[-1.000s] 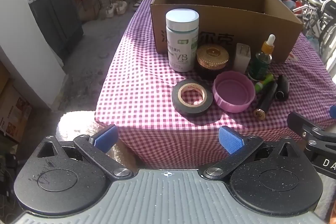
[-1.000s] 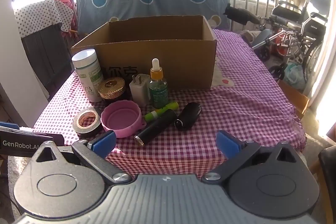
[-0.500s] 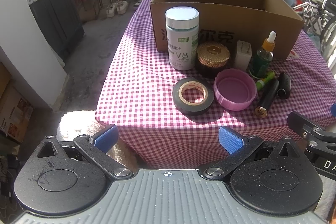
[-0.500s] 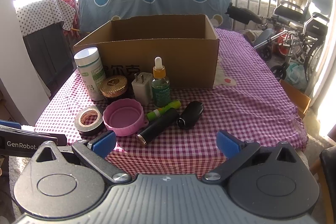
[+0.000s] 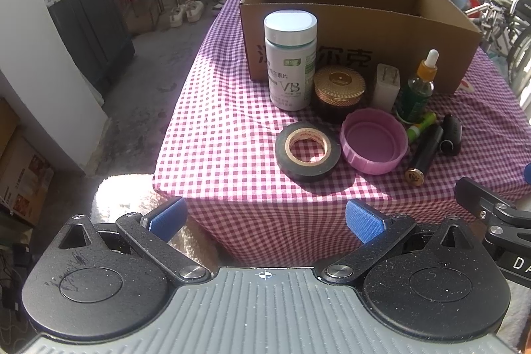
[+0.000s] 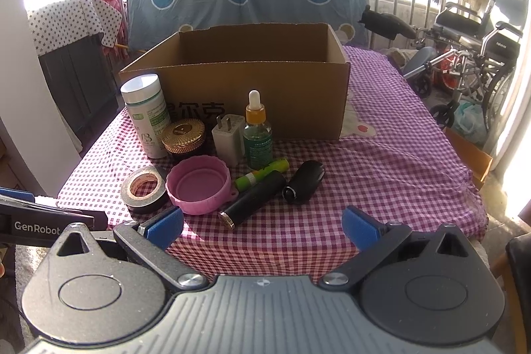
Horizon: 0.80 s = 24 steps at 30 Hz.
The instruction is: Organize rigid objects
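Both the left gripper (image 5: 264, 219) and the right gripper (image 6: 262, 226) are spread wide and hold nothing. At 12 o'clock lie the tape (image 5: 307, 151) and pink lid (image 5: 374, 140), then the white bottle (image 5: 289, 60) upright. Farther at 12 o'clock stands the open box (image 6: 259, 95).

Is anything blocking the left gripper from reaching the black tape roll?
Nothing visible. The left gripper is open before the table edge, and only bare checked cloth lies between it and the tape roll. The pink lid sits beside the roll.

tablecloth (image 6: 381, 155) purple-white check | lid (image 6: 198, 184) pink | tape (image 5: 308, 151) black
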### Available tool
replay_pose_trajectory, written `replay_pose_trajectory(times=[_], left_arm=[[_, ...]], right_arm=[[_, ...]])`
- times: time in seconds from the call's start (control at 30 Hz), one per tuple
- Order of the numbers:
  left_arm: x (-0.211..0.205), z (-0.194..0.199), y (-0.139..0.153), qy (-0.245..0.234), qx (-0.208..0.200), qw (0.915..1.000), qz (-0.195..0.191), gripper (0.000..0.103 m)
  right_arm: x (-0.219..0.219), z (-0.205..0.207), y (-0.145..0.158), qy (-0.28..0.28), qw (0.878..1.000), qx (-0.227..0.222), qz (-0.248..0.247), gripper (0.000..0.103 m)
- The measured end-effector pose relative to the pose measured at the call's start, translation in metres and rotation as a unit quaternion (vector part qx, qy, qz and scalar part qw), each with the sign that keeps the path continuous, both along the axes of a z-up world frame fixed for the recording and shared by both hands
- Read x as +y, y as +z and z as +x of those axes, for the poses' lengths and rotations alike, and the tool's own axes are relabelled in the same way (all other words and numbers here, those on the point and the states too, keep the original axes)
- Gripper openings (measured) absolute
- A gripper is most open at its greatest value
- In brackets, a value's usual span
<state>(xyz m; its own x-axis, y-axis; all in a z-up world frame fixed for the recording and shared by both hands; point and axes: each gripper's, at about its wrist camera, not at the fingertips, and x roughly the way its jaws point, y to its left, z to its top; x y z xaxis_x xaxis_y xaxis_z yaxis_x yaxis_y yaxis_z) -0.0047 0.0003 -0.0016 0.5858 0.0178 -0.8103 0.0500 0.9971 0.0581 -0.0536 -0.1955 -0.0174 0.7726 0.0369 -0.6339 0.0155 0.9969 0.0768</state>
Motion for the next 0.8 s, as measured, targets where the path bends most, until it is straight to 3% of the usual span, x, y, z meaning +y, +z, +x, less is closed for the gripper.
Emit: replay_pose_trajectory(times=[0.8], left_arm=[[0.0027, 0.0023, -0.0024, 0.003, 0.004, 1.0, 0.006, 0.102]], right_arm=[[0.0012, 0.0028, -0.0012, 0.0, 1.0, 0.002, 0.0, 0.103]])
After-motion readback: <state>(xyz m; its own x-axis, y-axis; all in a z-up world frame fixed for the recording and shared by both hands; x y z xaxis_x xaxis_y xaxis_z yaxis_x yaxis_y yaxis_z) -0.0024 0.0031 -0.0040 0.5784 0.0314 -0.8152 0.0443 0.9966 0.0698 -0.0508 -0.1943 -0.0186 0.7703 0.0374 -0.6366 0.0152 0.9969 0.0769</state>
